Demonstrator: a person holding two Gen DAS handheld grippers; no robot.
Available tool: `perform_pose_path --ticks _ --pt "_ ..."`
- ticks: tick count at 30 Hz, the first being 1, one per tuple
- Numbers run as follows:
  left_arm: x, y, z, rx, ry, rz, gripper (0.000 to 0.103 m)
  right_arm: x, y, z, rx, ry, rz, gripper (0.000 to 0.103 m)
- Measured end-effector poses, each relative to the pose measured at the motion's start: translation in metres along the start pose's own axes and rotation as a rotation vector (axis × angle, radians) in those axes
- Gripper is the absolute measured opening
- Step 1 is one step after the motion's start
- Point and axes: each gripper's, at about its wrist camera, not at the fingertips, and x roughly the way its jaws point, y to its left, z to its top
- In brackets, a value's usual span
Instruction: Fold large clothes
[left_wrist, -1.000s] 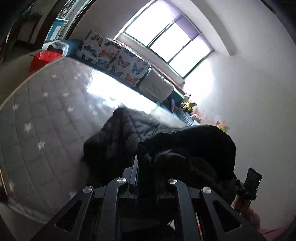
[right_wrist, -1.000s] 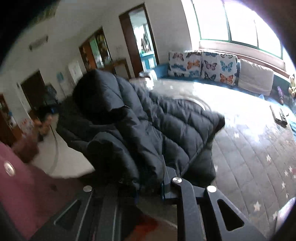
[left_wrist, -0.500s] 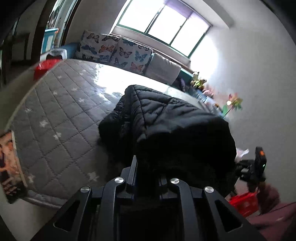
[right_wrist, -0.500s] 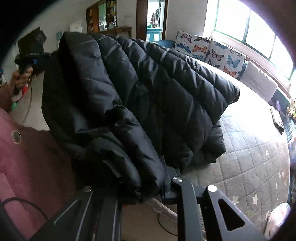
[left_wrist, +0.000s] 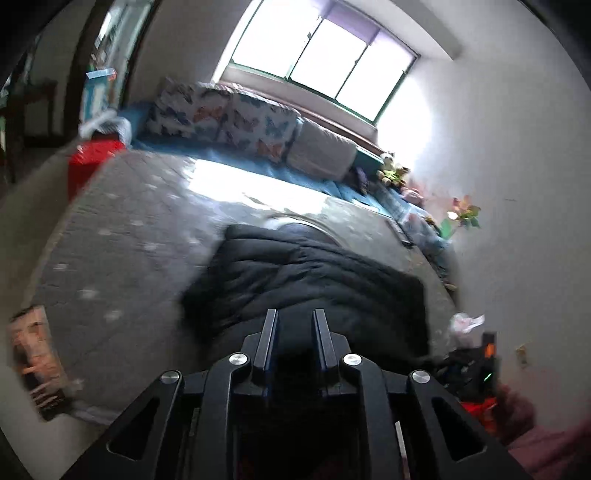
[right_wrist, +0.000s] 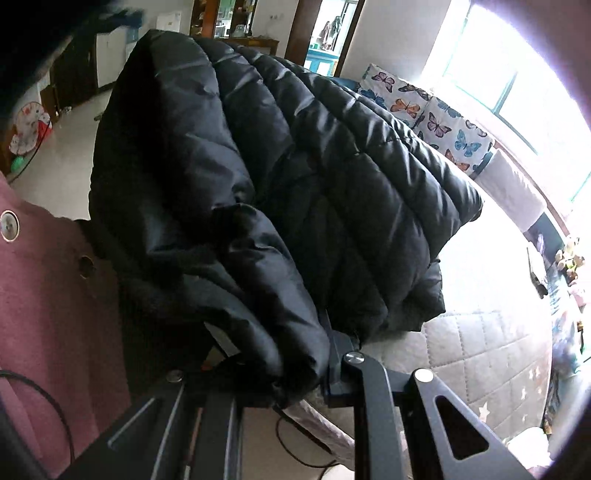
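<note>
A black quilted puffer jacket (left_wrist: 317, 280) lies bunched at the near edge of the grey star-patterned mattress (left_wrist: 122, 236). My left gripper (left_wrist: 293, 321) sits just above its near hem, its two fingers a narrow gap apart with nothing visibly between them. In the right wrist view the jacket (right_wrist: 295, 177) fills most of the frame, lifted and draped. My right gripper (right_wrist: 295, 354) is shut on a thick fold of it, and the fabric hides the left finger.
Butterfly-print cushions (left_wrist: 229, 114) and a grey pillow (left_wrist: 321, 151) line the far side under the window. A red box (left_wrist: 92, 155) stands at the mattress's far left corner. A magazine (left_wrist: 37, 354) lies at the near left edge. The person's pink sleeve (right_wrist: 48, 302) is on the left.
The left gripper has let go of the jacket, which was clamped between its fingers, and has drawn back. The right gripper has kept its hold and raised its fold higher.
</note>
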Motion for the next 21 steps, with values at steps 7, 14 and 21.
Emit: perform_pose_path --ticks 7,14,21 --pt "0.107 -0.041 0.056 -0.064 0.121 -0.077 0.019 -0.004 0.017 -0.005 -0.031 0.003 -0.047 0.022" --pt "0.189 -0.047 0.059 -0.032 0.227 -0.003 0.019 -0.007 0.022 -0.003 -0.047 -0.004 -0.057 0.023" --pt "0.236 -0.026 0.017 -0.014 0.346 0.019 0.019 -0.022 0.026 -0.003 -0.054 -0.013 -0.051 0.048"
